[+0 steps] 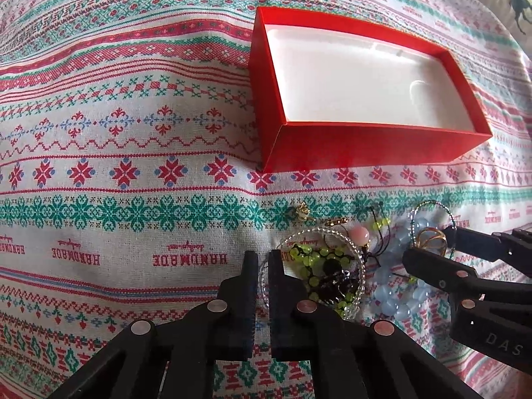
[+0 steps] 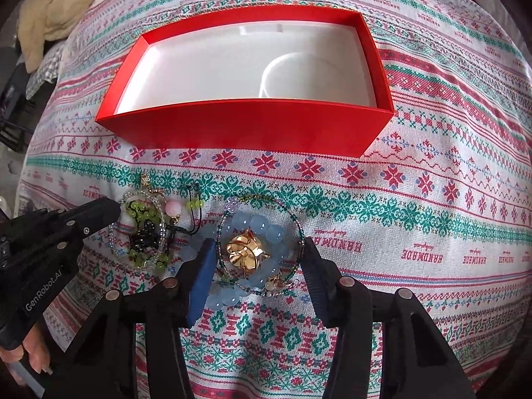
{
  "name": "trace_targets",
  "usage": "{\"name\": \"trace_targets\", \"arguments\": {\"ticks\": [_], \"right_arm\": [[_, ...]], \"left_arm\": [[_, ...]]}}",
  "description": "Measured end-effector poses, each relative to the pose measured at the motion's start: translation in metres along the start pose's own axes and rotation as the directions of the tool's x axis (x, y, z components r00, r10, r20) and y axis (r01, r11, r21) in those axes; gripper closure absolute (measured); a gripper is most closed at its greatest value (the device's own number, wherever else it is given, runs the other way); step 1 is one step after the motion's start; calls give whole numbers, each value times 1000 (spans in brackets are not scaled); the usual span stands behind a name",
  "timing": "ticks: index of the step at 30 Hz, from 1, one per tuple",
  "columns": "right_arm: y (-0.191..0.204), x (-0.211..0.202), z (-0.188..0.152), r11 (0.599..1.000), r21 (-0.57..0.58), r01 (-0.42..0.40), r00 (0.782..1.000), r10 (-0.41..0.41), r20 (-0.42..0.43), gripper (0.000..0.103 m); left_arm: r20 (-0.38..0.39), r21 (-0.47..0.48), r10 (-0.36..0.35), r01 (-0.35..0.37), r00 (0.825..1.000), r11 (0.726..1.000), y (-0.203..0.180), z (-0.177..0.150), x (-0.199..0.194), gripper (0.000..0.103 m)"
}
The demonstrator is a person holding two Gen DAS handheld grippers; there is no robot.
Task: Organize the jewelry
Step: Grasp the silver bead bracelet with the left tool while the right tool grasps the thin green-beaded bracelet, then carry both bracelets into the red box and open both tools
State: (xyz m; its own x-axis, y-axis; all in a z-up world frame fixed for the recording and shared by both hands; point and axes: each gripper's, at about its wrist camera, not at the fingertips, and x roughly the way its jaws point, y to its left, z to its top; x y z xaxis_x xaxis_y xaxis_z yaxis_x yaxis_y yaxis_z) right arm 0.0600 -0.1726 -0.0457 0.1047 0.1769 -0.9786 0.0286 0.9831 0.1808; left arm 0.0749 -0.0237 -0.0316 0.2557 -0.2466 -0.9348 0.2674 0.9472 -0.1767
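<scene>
Nearest, left gripper (image 1: pixel 263 267) pinching clear beaded bracelet (image 1: pixel 357 294); right gripper (image 2: pixel 257 262) straddling, pads apart, gold ring (image 2: pixel 247 251) amid pale-blue bead bracelet (image 2: pixel 262 224) on patterned cloth (image 2: pixel 415 199); beyond, sitting open: red white-lined cardboard box (image 2: pixel 246 126).

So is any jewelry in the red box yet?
Not yet. The red box looks empty. The left tool is shut on the clear bead bracelet. The right tool straddles the gold ring and blue bracelet. Everything else is left.

Red box (image 2: pixel 246 129) lined white, on red-and-green cross-stitch patterned cloth (image 2: pixel 432 199)
</scene>
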Motion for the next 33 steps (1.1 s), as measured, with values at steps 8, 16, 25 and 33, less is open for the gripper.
{"name": "trace_targets", "arguments": {"ticks": [8, 16, 25, 33], "right_arm": [[-21, -23, -8, 999, 19, -35, 999, 35, 22, 50], [-27, -31, -16, 999, 14, -49, 998, 48, 34, 50], [-30, -36, -11, 998, 19, -59, 997, 58, 43, 50], [-37, -57, -5, 997, 28, -77, 993, 74, 90, 50]], "left_arm": [[6, 31, -10, 10, 1000, 999, -2, 4, -11, 103], [-50, 35, 16, -14, 999, 999, -6, 2, 14, 87], [-20, 59, 61, -60, 998, 996, -12, 0, 11, 103], [90, 78, -8, 1, 996, 997, -30, 9, -33, 103]]}}
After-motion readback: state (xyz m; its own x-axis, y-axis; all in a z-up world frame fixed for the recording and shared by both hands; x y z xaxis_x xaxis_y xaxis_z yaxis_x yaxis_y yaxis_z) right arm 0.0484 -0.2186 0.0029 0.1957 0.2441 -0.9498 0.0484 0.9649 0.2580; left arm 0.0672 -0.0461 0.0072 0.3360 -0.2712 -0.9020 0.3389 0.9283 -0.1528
